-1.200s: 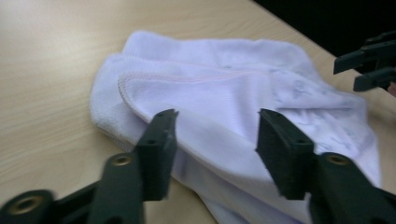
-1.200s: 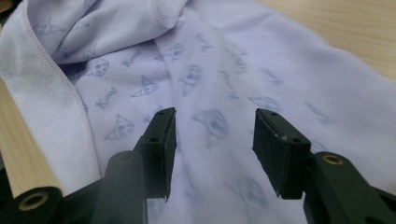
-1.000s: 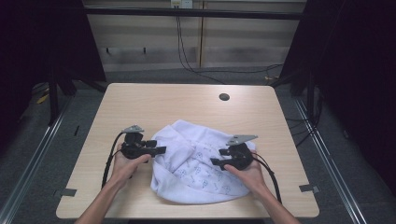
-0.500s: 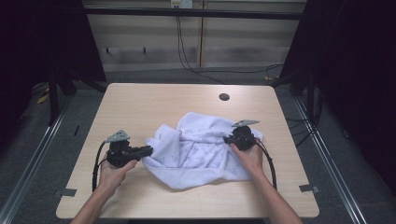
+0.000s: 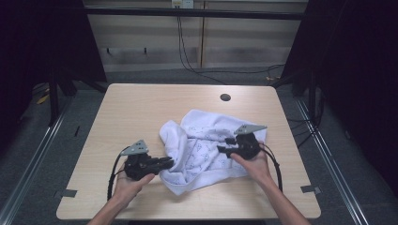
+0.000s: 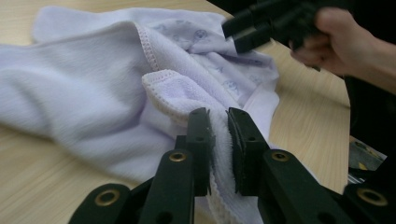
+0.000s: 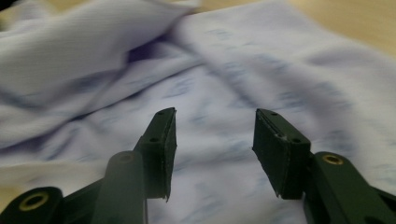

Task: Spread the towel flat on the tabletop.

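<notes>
A white cloth [image 5: 202, 150] with small blue prints lies crumpled on the middle of the wooden table [image 5: 141, 108]. My left gripper [image 5: 165, 163] comes at it from the left. In the left gripper view it [image 6: 218, 114] is shut on the cloth's stitched hem [image 6: 159, 93]; the jaws have just eased open a little, and the hem is still pinched between the pads. My right gripper [image 5: 224, 147] hovers over the cloth's right half. Its jaws [image 7: 215, 116] have just been opening and stand apart with nothing between them, the cloth [image 7: 261, 56] lying beneath.
A round dark hole [image 5: 225, 97] sits near the table's far edge. Two tape marks [image 5: 68, 192] [image 5: 310, 189] lie at the near corners. Black frame posts and cables stand beyond the table. Bare wood surrounds the cloth on all sides.
The left gripper has carried the cloth's left edge rightward and nearer, bunching the cloth. The right gripper has let go of the cloth and its jaws have opened.
</notes>
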Action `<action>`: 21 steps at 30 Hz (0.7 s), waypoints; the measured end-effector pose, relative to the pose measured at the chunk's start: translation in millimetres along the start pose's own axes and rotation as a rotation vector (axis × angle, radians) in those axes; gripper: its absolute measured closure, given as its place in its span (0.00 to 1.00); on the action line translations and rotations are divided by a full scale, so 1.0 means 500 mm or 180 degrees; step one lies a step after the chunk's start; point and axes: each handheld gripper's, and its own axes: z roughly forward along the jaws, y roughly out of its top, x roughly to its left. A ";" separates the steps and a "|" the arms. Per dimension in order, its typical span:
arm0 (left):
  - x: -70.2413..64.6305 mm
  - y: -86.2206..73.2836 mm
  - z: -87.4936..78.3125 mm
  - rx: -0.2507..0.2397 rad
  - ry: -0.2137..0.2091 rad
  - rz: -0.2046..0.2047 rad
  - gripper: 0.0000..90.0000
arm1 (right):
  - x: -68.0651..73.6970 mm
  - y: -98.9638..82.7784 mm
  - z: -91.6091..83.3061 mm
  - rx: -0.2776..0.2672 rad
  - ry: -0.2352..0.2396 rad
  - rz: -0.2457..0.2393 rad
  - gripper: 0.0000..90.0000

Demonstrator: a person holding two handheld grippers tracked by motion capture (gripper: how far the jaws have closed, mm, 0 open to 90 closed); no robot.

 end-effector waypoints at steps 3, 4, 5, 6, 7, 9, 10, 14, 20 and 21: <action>-0.008 0.012 0.058 0.0166 -0.0019 0.0090 0.82 | 0.054 -0.028 -0.006 0.0078 0.0203 -0.0115 0.57; -0.009 0.016 0.075 0.0208 0.0005 0.0129 0.77 | 0.067 -0.034 -0.007 0.0106 0.0257 -0.0166 0.57; -0.007 0.020 0.088 0.0219 -0.0036 0.0076 0.71 | 0.078 -0.039 -0.009 0.0149 0.0244 -0.0220 0.57; -0.005 0.025 0.093 0.0224 -0.0092 0.0016 0.63 | 0.085 -0.043 -0.011 0.0163 0.0253 -0.0262 0.57; -0.005 0.030 0.092 0.0182 -0.0109 0.0014 0.56 | 0.088 -0.047 -0.013 0.0177 0.0289 -0.0257 0.57; 0.000 0.036 0.075 0.0092 -0.0113 0.0033 0.53 | 0.087 -0.056 -0.012 0.0196 0.0295 -0.0256 0.56; 0.009 0.037 0.062 0.0030 -0.0110 -0.0023 0.51 | 0.084 -0.059 -0.011 0.0200 0.0343 -0.0251 0.56; 0.056 0.038 0.012 -0.0263 -0.0004 -0.0275 0.50 | 0.082 -0.069 0.003 0.0301 0.0378 -0.0291 0.53; 0.124 0.016 0.030 0.0069 0.0393 -0.0389 0.54 | 0.093 -0.084 0.044 0.0551 0.0328 -0.0371 0.58; 0.129 0.011 0.044 0.0181 0.0450 -0.0335 0.53 | 0.094 -0.084 0.044 0.0548 0.0297 -0.0403 0.66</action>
